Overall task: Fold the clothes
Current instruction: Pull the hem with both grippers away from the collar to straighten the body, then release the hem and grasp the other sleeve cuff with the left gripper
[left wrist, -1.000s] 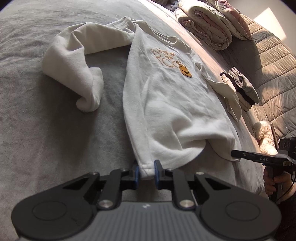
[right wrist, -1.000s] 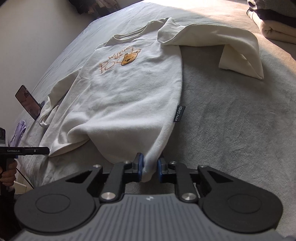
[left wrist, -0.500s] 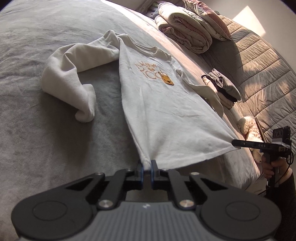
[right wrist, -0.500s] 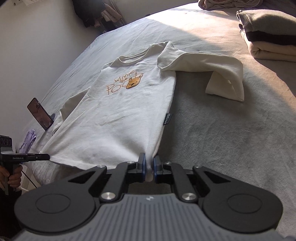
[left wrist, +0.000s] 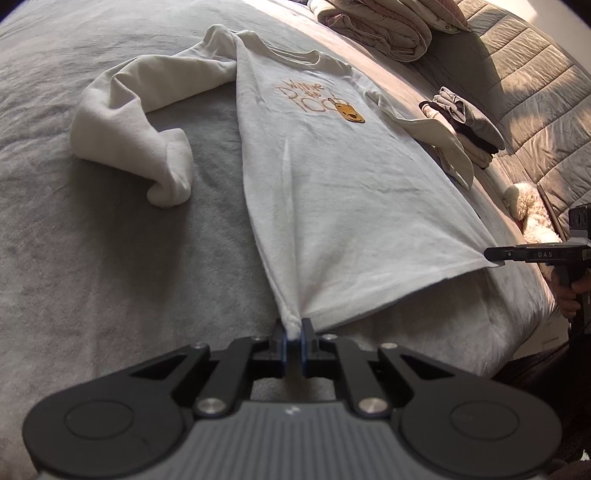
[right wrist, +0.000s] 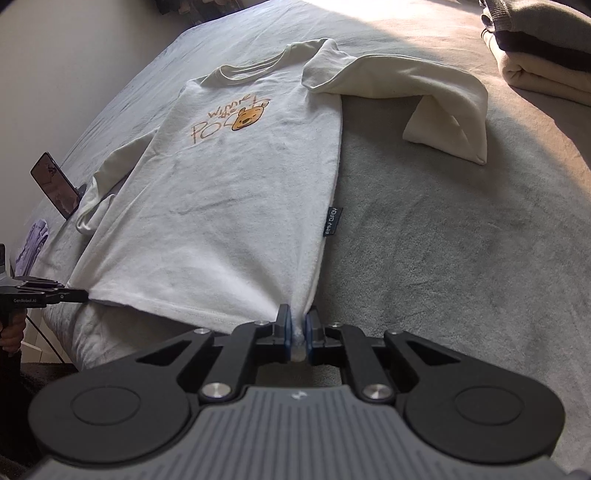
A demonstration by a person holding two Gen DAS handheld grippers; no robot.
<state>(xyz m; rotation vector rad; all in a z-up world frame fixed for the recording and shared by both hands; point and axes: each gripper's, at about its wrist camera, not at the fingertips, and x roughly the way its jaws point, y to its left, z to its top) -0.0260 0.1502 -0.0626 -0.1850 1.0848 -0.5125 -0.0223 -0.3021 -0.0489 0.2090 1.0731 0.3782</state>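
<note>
A cream long-sleeved sweatshirt (left wrist: 332, 177) with an orange bear print (left wrist: 349, 112) lies face up on a grey bed. My left gripper (left wrist: 292, 332) is shut on one bottom hem corner. My right gripper (right wrist: 298, 328) is shut on the other hem corner, and its tip (left wrist: 495, 254) also shows at the right of the left wrist view. The hem is pulled taut between them and lifted slightly off the bed. One sleeve (left wrist: 129, 140) lies curled to the left; the other sleeve (right wrist: 436, 99) is bent back on the bed.
The grey bedspread (left wrist: 92, 258) stretches around the shirt. Folded clothes (left wrist: 469, 129) and a rolled duvet (left wrist: 384, 29) lie by the quilted headboard (left wrist: 535, 85). A phone (right wrist: 55, 184) stands at the bed's edge. A fluffy white thing (left wrist: 528, 210) sits beside the bed.
Both grippers closed on the hem corners and pulled apart and back. The sagging bottom edge is now stretched flat and the body has smoothed out.
</note>
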